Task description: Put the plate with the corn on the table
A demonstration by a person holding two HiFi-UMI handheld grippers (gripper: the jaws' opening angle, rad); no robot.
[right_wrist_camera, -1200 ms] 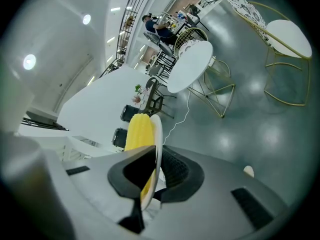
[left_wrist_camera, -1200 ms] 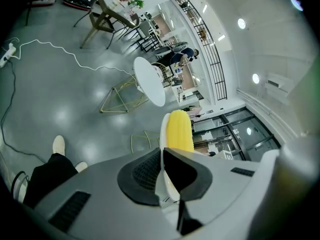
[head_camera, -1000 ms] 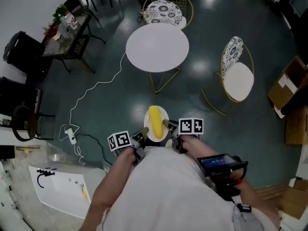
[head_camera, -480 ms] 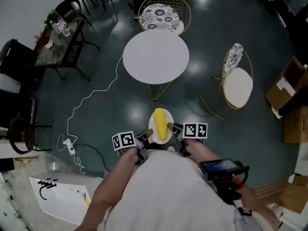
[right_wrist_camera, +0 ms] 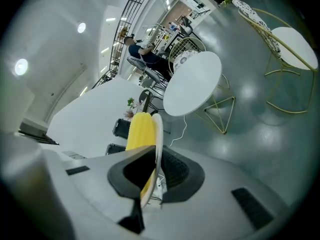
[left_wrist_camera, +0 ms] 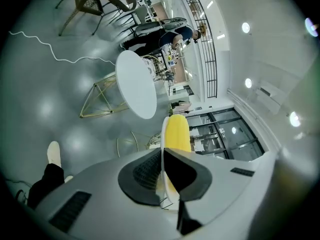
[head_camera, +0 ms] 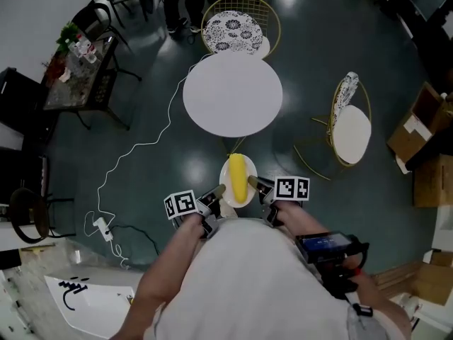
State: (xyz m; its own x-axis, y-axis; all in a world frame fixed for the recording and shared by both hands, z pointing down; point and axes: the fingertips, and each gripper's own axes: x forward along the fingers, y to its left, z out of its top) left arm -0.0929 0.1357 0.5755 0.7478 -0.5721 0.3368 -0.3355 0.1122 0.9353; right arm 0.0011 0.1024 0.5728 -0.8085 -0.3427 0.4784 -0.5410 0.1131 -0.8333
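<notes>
A white plate [head_camera: 227, 190] carrying a yellow corn cob [head_camera: 238, 178] is held level above the floor, in front of the person's body. My left gripper [head_camera: 218, 190] is shut on the plate's left rim and my right gripper [head_camera: 253, 183] is shut on its right rim. The round white table [head_camera: 232, 94] stands just beyond the plate with nothing on it. In the left gripper view the plate [left_wrist_camera: 163, 129] shows edge-on between the jaws with the corn [left_wrist_camera: 177, 133] to its right. In the right gripper view the plate [right_wrist_camera: 158, 130] and corn [right_wrist_camera: 139, 130] sit the same way, with the table [right_wrist_camera: 193, 83] ahead.
Two gold-framed chairs stand by the table, one behind it [head_camera: 234, 24] and one at the right [head_camera: 351, 123]. A white cable [head_camera: 134, 151] snakes over the dark floor at the left. A dark side table [head_camera: 75, 71] stands far left and cardboard boxes [head_camera: 425, 140] far right.
The person has stepped toward the round table, which now lies closer to the plate. Both grippers keep their hold on the plate with the corn.
</notes>
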